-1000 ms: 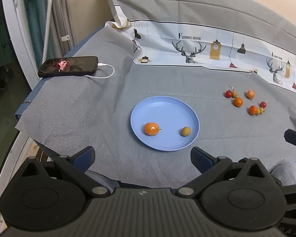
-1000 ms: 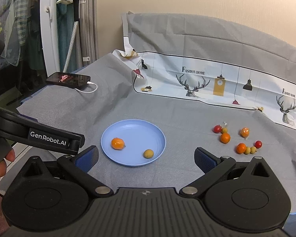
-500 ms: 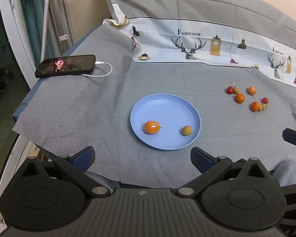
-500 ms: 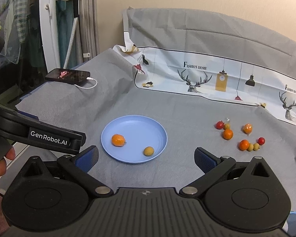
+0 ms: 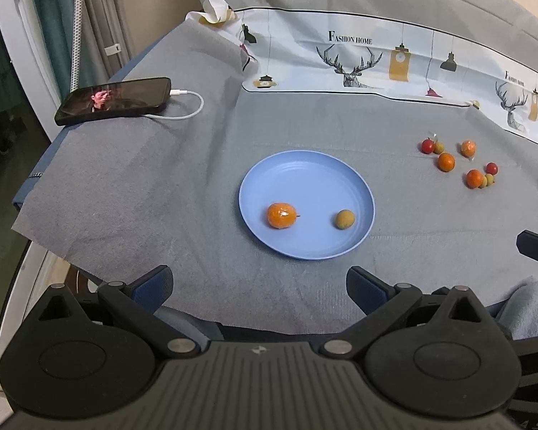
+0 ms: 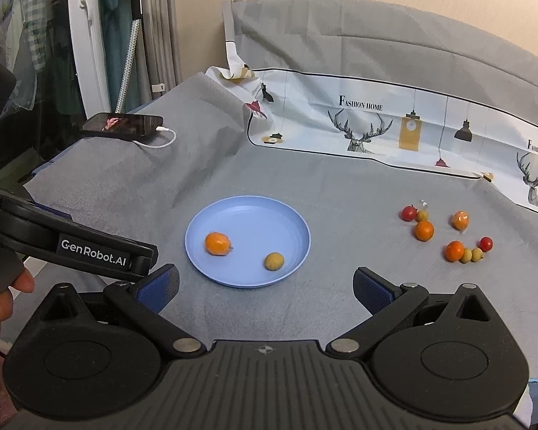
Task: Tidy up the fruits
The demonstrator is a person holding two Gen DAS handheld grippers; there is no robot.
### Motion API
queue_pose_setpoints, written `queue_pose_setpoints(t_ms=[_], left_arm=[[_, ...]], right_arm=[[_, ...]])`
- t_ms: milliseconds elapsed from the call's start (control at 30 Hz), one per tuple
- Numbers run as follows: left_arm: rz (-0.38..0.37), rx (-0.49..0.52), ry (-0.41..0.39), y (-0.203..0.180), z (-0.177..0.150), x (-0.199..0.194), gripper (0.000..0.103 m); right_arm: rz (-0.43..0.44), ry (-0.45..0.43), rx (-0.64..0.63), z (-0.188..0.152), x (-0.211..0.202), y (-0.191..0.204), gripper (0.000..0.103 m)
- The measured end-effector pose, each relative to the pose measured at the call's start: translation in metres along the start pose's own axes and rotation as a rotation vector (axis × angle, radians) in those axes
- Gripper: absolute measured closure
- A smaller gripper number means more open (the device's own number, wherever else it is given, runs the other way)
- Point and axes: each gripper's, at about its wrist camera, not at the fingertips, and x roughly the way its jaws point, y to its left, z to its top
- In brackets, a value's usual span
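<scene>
So, your left gripper [image 5: 260, 281] has its fingers spread wide with nothing between them, and your right gripper [image 6: 265, 285] is the same: wide and empty. Both hover at the near edge of the blue plate [image 6: 290, 222], short of it. On the plate you've got one orange fruit [image 6: 217, 243] at its left and a small tan fruit [image 6: 273, 261] at its right, apart from each other. The loose fruit cluster [image 6: 446, 231] lies well to the right of the plate on the grey cloth [image 6: 340, 186]: red, orange and tan pieces, some touching. I'd call this between picks, with most fruit yet to move. Next, reach your right gripper out past the plate's right rim, pick one piece at the cluster's near edge, and close gently; they're round and will likely roll. Touching neighbours may get nudged. Nothing blocks the path. Phone [image 5: 114, 100] with its white cable [image 5: 186, 107] sits far left of the plate, out of the way.
</scene>
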Motion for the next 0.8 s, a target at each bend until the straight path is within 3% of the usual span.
queue_pose_setpoints(t_ms=[533, 800], left_arm=[[0.01, 0.033, 0.037, -0.017, 0.011, 0.016, 0.0], [-0.013, -0.009, 0.049, -0.028, 0.033, 0.027, 0.0]], right_arm=[[-0.007, 0.047, 0.06, -0.004, 0.019, -0.017, 0.001], [-0.086, 0.069, 0.185, -0.008, 0.033, -0.057, 0.001]])
